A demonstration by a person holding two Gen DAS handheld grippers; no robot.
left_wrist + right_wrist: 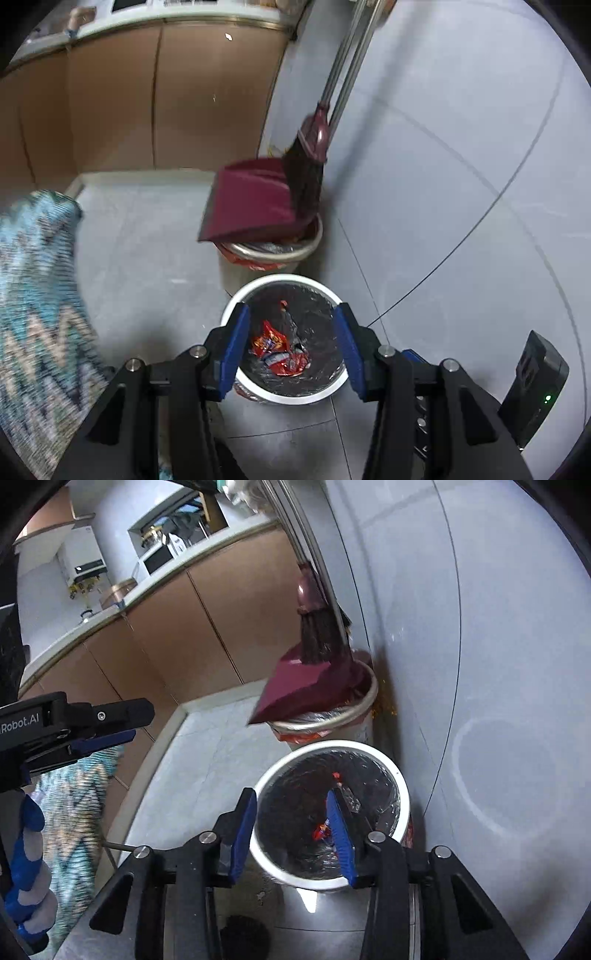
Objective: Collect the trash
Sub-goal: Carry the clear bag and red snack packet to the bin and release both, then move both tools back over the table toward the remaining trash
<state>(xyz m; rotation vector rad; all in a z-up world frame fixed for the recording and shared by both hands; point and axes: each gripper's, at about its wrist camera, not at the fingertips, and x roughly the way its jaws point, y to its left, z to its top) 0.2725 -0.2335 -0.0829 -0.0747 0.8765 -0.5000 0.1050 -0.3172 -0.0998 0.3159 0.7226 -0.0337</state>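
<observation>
1. The left gripper, black with blue pads, hangs over the round white-rimmed bin lined with a black bag. Its jaws stand partly apart with nothing between them and touch nothing.
2. The right gripper, of the same make, hangs over the same bin, jaws likewise partly apart and empty.
3. The trash, crumpled red and orange snack wrappers, lies at the bottom of the bin, below both sets of pads; in the right wrist view only a red scrap shows beside the right pad.
4. Just behind stands a second, cream bin, with a maroon dustpan resting on its rim and a dark-bristled broom leaning against the grey wall.
5. A gloved hand in blue and grey holds the left gripper's handle.
</observation>
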